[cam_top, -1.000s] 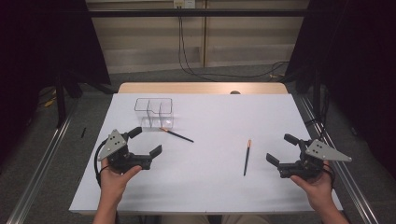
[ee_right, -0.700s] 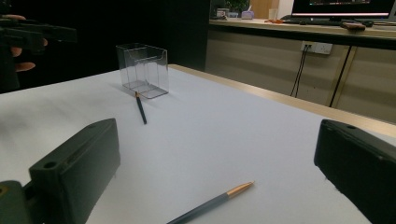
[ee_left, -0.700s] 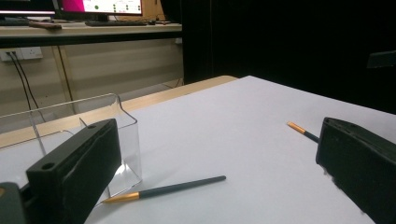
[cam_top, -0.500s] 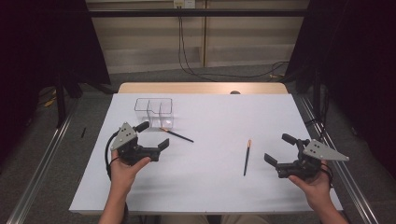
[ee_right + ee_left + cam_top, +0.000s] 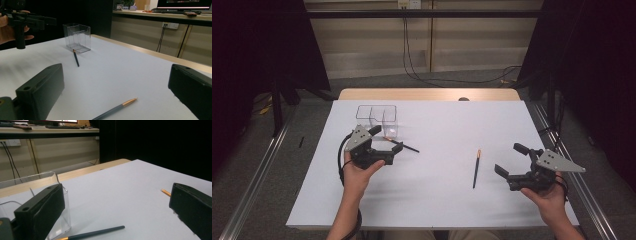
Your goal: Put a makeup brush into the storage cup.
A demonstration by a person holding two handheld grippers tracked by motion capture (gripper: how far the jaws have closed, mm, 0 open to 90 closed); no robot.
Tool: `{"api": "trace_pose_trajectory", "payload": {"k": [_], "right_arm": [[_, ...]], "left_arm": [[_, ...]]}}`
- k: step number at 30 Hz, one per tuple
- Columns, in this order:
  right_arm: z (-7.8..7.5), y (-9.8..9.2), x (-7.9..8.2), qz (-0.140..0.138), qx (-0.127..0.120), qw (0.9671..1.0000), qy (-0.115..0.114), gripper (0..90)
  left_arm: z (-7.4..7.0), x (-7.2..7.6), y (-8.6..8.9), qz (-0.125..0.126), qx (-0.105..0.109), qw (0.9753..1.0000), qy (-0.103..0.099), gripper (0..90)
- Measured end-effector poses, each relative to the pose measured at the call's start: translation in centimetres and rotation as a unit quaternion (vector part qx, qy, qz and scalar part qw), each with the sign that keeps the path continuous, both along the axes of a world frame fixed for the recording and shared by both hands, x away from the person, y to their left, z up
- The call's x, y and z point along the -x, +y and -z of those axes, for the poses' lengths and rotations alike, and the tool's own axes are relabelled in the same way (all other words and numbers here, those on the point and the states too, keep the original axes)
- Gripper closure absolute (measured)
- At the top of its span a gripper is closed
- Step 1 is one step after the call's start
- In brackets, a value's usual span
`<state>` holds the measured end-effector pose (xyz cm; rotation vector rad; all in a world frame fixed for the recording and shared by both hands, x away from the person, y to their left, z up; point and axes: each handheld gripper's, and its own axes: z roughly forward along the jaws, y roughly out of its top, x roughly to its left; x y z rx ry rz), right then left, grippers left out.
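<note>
On the white table, the left gripper is held by a hand reaching in from the bottom edge, forearm angled up and slightly right, its jaws spread wide just beside the clear plastic box and over the near end of a dark pencil lying by that box. At the right side the right gripper rests in an upturned palm near the table's edge, jaws likewise apart and aimed leftward toward a second pencil, close by but untouched.
</note>
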<state>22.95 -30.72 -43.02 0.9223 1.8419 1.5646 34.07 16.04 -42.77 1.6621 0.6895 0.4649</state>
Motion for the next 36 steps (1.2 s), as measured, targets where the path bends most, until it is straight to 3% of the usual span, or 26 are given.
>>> {"api": "trace_pose_trajectory", "payload": {"k": [13, 27, 36], "right_arm": [[0.1, 0.2, -0.4, -0.003, -0.005, 1.0000, 0.001, 0.0], [0.3, -0.2, -0.4, 0.001, -0.012, 0.9999, 0.005, 0.0], [0.5, -0.6, -0.2, 0.005, -0.006, 0.9999, 0.007, 0.0]], "left_arm": [[0.4, -1.5, -0.8, -0.022, -0.015, 0.9996, 0.008, 0.1], [0.9, -3.3, -2.2, -0.034, -0.006, 0.9994, 0.006, 0.1], [1.9, -4.4, -2.7, -0.050, 0.001, 0.9987, 0.016, 0.1]]}}
